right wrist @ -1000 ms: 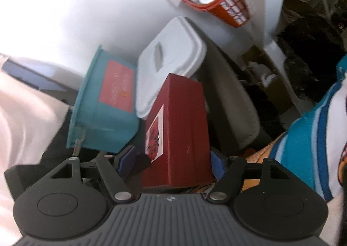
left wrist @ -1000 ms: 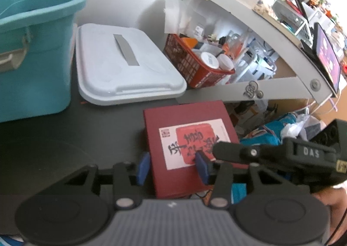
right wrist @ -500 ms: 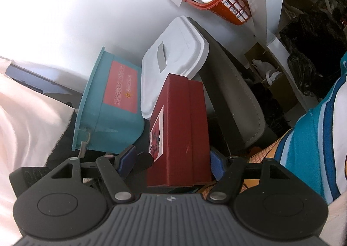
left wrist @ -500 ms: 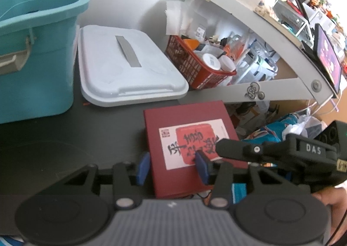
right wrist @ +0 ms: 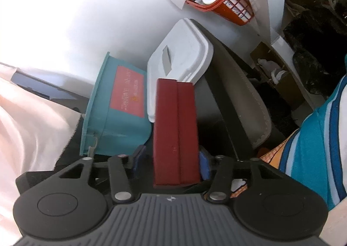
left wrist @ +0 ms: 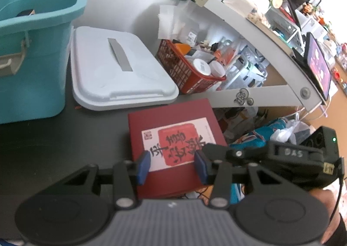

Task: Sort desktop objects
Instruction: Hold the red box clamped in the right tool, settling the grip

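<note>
two handheld grippers at a red box [left wrist: 175, 148] on a dark desk [left wrist: 54, 148].

the box lies at the desk's edge, just in front of a white lid [left wrist: 117, 70] and near a teal bin [left wrist: 32, 50]. the left gripper [left wrist: 172, 166] hovers over the box's label, jaws partly open, holding nothing. the right gripper [right wrist: 171, 162] is closing on the box's side edge; its right pad touches, while the left pad shows a small gap.
</note>
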